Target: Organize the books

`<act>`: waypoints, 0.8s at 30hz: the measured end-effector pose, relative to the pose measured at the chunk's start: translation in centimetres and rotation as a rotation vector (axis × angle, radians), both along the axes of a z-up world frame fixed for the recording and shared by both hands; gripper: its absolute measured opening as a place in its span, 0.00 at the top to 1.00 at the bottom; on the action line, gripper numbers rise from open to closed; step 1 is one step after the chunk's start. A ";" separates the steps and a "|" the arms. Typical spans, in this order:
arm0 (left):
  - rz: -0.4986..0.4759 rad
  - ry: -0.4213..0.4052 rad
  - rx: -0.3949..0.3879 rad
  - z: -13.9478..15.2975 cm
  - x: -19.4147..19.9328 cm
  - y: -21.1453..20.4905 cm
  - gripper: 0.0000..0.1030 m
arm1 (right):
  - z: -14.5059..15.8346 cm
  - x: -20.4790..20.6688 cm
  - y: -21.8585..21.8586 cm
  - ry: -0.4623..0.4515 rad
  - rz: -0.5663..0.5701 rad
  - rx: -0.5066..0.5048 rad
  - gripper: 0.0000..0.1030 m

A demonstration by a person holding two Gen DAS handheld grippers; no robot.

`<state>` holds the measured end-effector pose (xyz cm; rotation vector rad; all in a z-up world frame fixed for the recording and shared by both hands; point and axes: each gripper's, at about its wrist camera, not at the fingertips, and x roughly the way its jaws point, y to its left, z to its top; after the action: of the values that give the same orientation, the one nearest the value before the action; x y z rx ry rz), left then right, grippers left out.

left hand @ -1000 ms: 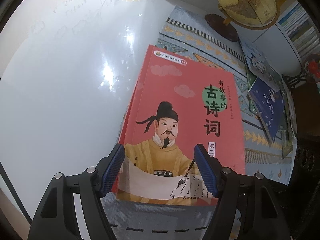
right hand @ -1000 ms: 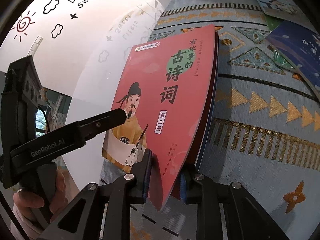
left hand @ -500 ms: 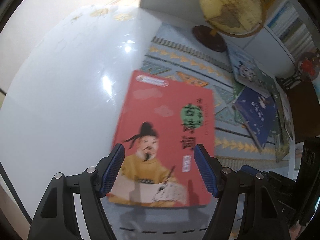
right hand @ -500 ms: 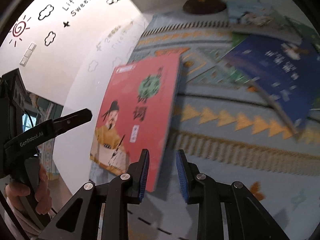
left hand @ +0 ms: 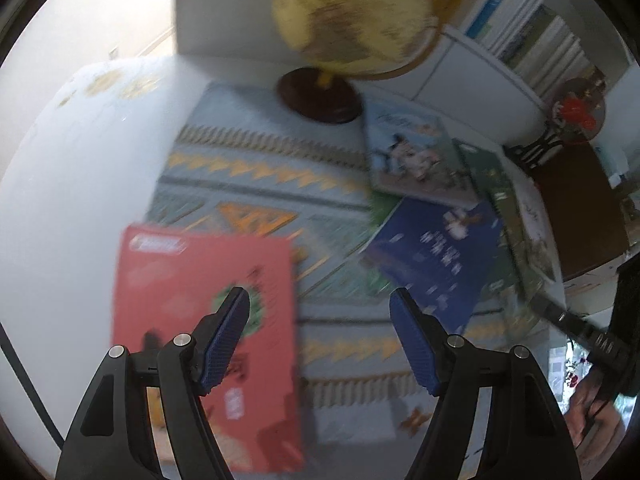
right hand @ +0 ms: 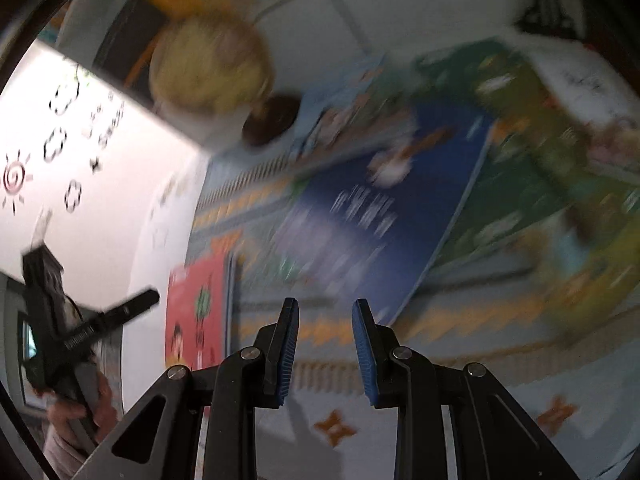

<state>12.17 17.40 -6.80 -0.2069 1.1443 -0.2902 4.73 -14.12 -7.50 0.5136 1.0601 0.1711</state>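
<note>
A red book (left hand: 192,300) with a robed figure on its cover lies flat at the left edge of the patterned mat (left hand: 248,176). My left gripper (left hand: 320,296) hovers open above the mat, its left finger over the red book's right part, nothing between its fingers. In the right wrist view the red book (right hand: 196,312) lies to the lower left. My right gripper (right hand: 326,306) stands open with a narrow gap and holds nothing. It points toward a dark blue book (right hand: 380,232), which tops a loose pile of books (left hand: 432,256) on the right. Both views are blurred.
A yellow globe (left hand: 352,16) on a dark round base stands at the back of the mat. A pale blue picture book (left hand: 408,152) and green books (left hand: 492,176) lie under and beside the blue one. White tabletop (left hand: 80,184) spreads to the left. A hand (right hand: 80,412) holds the left gripper.
My right gripper let go of the red book, which now lies flat. Both grippers rose and swung right, away from it, toward the pile of books.
</note>
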 end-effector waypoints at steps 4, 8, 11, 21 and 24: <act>-0.030 -0.013 -0.007 0.2 2.4 -3.4 0.31 | 2.8 1.7 -5.2 -0.068 -0.079 -0.025 0.74; -0.056 -0.014 -0.011 -0.6 5.5 -6.6 0.31 | 4.1 4.8 -8.0 -0.107 -0.092 -0.017 0.74; -0.069 0.006 -0.010 -2.1 8.1 -8.7 0.31 | 3.3 7.9 -8.6 -0.107 -0.074 0.031 0.74; -0.041 0.059 -0.062 -6.5 14.4 -11.2 0.31 | -4.8 16.1 -4.3 0.018 0.036 0.039 0.74; -0.038 0.080 -0.067 -7.6 15.3 -11.5 0.31 | -6.4 17.1 -3.6 0.042 0.034 0.022 0.74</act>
<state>27.42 5.85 -14.45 -0.2578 1.2193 -0.3573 21.82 -17.71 -13.92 0.5210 1.1088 0.2024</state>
